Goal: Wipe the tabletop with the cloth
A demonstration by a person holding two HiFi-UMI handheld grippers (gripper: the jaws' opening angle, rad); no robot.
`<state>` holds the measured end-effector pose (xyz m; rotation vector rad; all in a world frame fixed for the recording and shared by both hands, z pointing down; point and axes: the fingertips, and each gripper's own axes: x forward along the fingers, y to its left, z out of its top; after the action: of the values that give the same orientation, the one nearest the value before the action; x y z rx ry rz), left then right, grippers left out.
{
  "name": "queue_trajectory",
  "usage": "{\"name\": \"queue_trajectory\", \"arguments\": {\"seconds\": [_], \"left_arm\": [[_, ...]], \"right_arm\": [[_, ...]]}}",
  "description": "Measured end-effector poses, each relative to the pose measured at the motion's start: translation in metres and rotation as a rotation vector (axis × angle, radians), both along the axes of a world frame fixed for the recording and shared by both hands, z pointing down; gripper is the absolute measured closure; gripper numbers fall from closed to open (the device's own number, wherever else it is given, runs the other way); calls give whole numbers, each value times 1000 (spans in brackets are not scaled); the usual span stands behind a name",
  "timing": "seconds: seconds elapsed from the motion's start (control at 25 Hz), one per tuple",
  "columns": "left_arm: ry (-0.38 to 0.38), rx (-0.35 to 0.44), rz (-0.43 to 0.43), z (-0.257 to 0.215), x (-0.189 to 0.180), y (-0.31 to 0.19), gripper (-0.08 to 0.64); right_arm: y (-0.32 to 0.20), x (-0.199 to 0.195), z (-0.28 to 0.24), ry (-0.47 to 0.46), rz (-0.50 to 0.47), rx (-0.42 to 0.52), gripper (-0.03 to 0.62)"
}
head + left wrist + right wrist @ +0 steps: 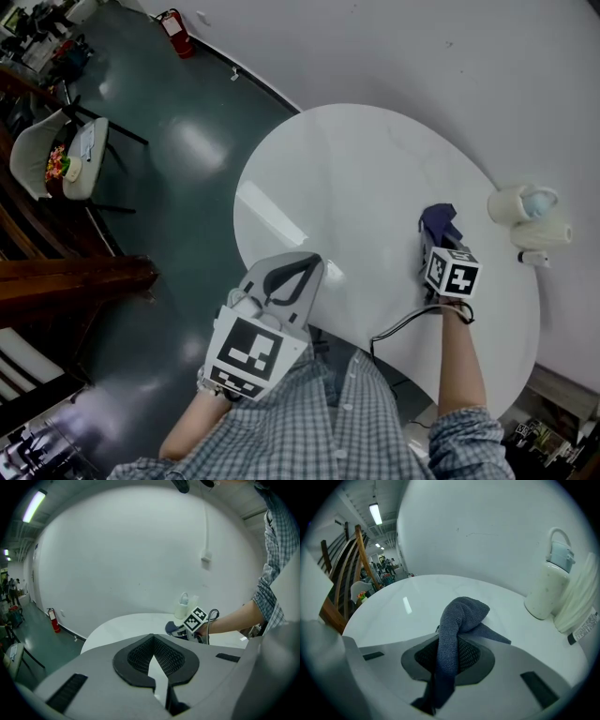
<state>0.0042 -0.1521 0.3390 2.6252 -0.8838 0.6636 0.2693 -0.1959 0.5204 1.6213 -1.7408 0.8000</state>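
You've got two hand-held grippers going here and one cloth. Your right hand-held gripper is clamped on the dark blue cloth. The fabric runs up between the jaws and bunches into a hump just in front of them, with one corner lying flat on the round white worktop. In the head view the cloth sits on the right side of the worktop, toward the wall.

Your left hand-held gripper has its jaws closed at the tips with nothing between them; you only see a sliver of white worktop through the gap behind the tips. It's over the near edge of the worktop, well apart from the right one.

There are two white things by the wall-side rim, right of the cloth and touching each other. One is an upright white bottle with a loop handle and a pale blue-grey cap. The other is a ribbed white container just beside it; can't tell what that one is.

Off the worktop there's one red fire extinguisher against the wall and one pale chair on the dark green floor.
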Motion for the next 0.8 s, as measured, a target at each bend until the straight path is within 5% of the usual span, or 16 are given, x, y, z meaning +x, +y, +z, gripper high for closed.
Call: {"name": "queue_trajectory", "arguments": {"seconds": [0.8], "left_arm": [[-16,-28,-132,10,-66,1,555]], "right_arm": [[-43,-230,-1,-161,-418,2,540]]}}
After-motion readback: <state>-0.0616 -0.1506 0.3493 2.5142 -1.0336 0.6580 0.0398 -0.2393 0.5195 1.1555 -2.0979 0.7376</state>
